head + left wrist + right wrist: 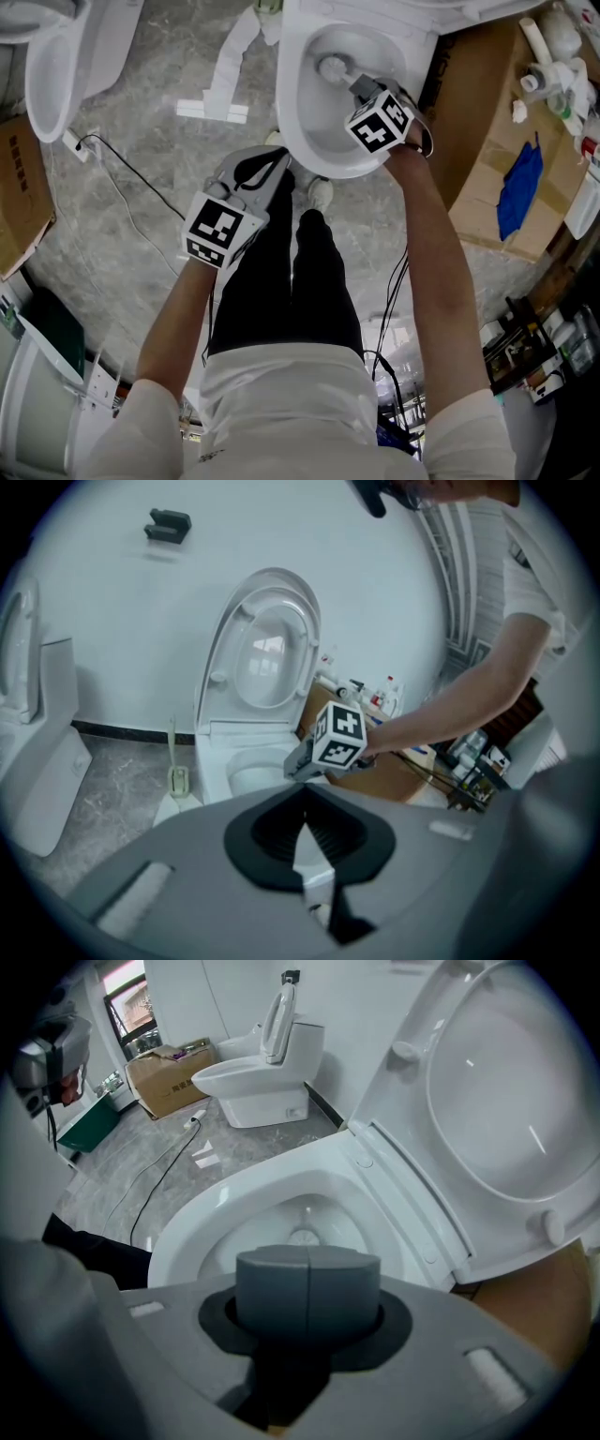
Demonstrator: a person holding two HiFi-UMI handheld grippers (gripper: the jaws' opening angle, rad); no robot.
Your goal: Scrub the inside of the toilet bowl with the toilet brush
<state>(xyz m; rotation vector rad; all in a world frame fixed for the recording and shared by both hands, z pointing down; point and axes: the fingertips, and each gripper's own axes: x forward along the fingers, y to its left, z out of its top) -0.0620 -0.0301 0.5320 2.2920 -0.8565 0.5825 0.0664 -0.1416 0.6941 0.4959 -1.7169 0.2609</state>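
One tool works: the right hand-held gripper (367,96) clamps the toilet brush (336,68), head deep in the toilet bowl (292,122) at 12 o'clock, so scrubbing seems under way, extent unclear; the left hand-held gripper (278,159) hangs closed, empty, at 7 o'clock.

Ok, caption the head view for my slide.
The right gripper holds the toilet brush inside the toilet bowl; left gripper hangs idle, jaws together.

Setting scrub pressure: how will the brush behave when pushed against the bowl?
The brush looks light, since the right gripper carries it alone. Its small bristly head will probably give rather than scrape. The bowl is glossy, so the head likely slides easily and may skid sideways.
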